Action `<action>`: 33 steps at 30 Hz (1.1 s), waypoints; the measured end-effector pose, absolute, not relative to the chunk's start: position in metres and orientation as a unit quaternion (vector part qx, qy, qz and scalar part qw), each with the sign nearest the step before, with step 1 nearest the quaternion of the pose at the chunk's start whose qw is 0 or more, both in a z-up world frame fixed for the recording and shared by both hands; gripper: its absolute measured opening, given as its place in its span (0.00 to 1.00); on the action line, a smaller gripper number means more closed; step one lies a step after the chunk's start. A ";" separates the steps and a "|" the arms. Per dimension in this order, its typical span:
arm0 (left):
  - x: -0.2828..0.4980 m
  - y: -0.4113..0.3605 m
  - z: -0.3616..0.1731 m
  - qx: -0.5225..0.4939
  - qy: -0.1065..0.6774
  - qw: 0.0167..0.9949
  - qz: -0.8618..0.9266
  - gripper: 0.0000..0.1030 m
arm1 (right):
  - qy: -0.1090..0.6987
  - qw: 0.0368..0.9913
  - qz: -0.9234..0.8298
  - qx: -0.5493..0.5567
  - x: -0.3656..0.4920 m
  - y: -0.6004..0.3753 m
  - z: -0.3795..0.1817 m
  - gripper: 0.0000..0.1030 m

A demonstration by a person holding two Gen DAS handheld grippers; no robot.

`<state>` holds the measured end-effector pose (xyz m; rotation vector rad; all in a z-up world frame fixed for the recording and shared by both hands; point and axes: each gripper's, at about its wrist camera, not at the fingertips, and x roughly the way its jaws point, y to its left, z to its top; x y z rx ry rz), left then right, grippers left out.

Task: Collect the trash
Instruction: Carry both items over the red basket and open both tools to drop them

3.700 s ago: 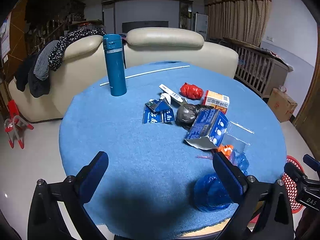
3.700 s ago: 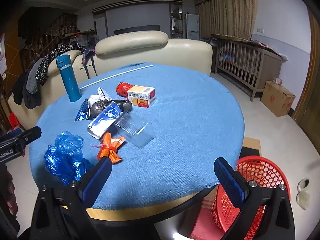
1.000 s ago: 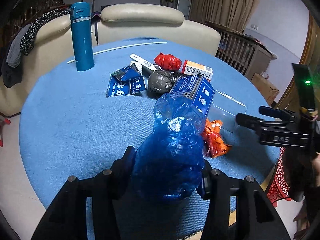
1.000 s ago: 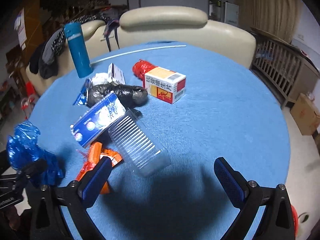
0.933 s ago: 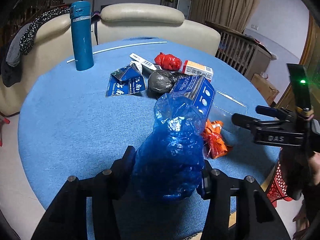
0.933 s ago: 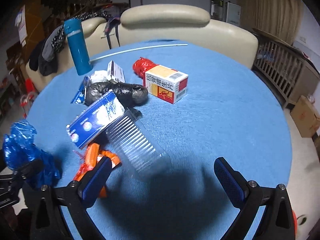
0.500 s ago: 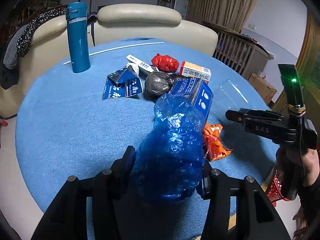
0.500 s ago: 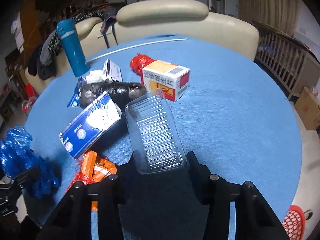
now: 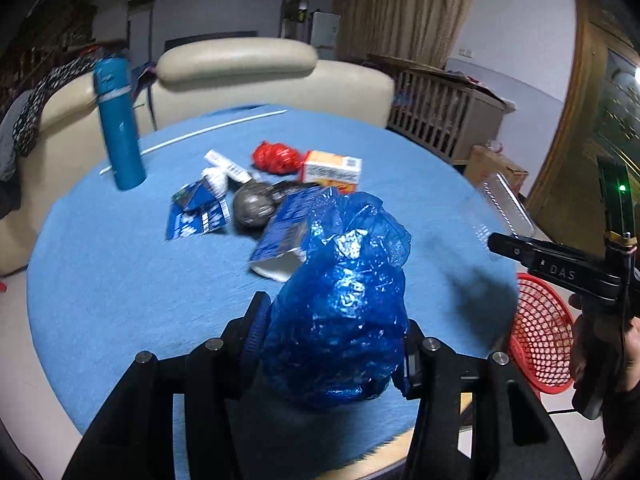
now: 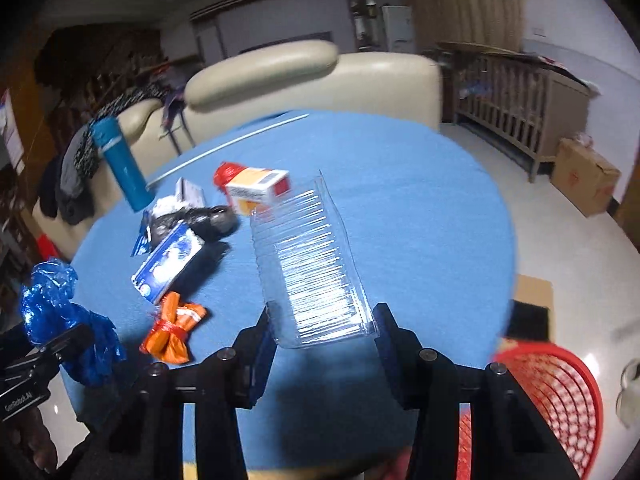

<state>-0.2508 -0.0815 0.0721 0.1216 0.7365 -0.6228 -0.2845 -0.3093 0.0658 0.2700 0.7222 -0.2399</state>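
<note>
My left gripper [image 9: 332, 344] is shut on a crumpled blue plastic bag [image 9: 340, 304] and holds it above the near edge of the round blue table [image 9: 120, 264]. My right gripper [image 10: 320, 340] is shut on a clear ribbed plastic tray [image 10: 308, 260], lifted off the table; it also shows at the right of the left wrist view [image 9: 508, 204]. A red mesh basket [image 10: 560, 400] stands on the floor at the table's right. On the table lie an orange wrapper [image 10: 174, 330], a blue-white box [image 10: 168, 260], a black bag [image 10: 208, 218], an orange-white carton [image 10: 256, 188] and a red bag [image 9: 276, 158].
A teal flask [image 9: 118, 128] stands at the far left of the table, with a white rod [image 9: 200, 134] behind it. A cream sofa [image 9: 240, 76] curves behind. A wooden crib [image 10: 516, 100] and a cardboard box [image 10: 584, 184] stand at the right.
My right gripper closed on the clear tray and lifted it toward the right. My left gripper keeps holding the blue bag and has risen and shifted right; the red basket has come into view.
</note>
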 end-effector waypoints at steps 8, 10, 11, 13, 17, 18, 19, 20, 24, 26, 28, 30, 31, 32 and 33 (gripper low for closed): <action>-0.272 -0.113 0.089 0.081 0.328 0.876 -0.343 0.53 | 0.323 0.915 -0.181 0.159 -0.358 -0.346 0.078 0.48; -0.277 -0.121 0.092 0.086 0.325 0.873 -0.354 0.53 | 0.323 0.912 -0.195 0.161 -0.373 -0.353 0.077 0.48; -0.280 -0.126 0.094 0.088 0.323 0.871 -0.360 0.53 | 0.324 0.910 -0.203 0.163 -0.380 -0.357 0.075 0.48; -0.287 -0.136 0.098 0.095 0.317 0.867 -0.373 0.53 | 0.326 0.905 -0.216 0.169 -0.395 -0.366 0.072 0.48; -0.297 -0.158 0.104 0.101 0.315 0.854 -0.401 0.53 | 0.331 0.895 -0.241 0.176 -0.420 -0.384 0.060 0.48; -0.300 -0.162 0.106 0.101 0.315 0.852 -0.407 0.53 | 0.333 0.892 -0.247 0.179 -0.426 -0.388 0.056 0.48; -0.302 -0.167 0.108 0.102 0.314 0.849 -0.412 0.53 | 0.337 0.888 -0.253 0.184 -0.431 -0.393 0.051 0.48; -0.304 -0.171 0.109 0.102 0.314 0.847 -0.417 0.53 | 0.342 0.884 -0.257 0.190 -0.437 -0.398 0.046 0.48; -0.313 -0.194 0.114 0.111 0.312 0.836 -0.438 0.53 | 0.358 0.869 -0.272 0.207 -0.451 -0.413 0.028 0.48; -0.319 -0.207 0.115 0.116 0.311 0.831 -0.447 0.53 | 0.366 0.861 -0.277 0.220 -0.457 -0.420 0.018 0.50; -0.323 -0.219 0.114 0.122 0.312 0.825 -0.455 0.53 | 0.375 0.855 -0.277 0.229 -0.461 -0.424 0.009 0.50; -0.327 -0.230 0.113 0.129 0.312 0.820 -0.462 0.53 | 0.381 0.850 -0.279 0.235 -0.465 -0.426 0.003 0.51; -0.330 -0.238 0.112 0.134 0.313 0.816 -0.466 0.53 | 0.383 0.848 -0.278 0.239 -0.466 -0.428 0.000 0.51; -0.332 -0.245 0.111 0.138 0.314 0.813 -0.470 0.53 | 0.386 0.846 -0.279 0.241 -0.467 -0.428 -0.003 0.52; -0.333 -0.251 0.110 0.142 0.315 0.811 -0.473 0.53 | 0.390 0.842 -0.282 0.245 -0.468 -0.430 -0.006 0.59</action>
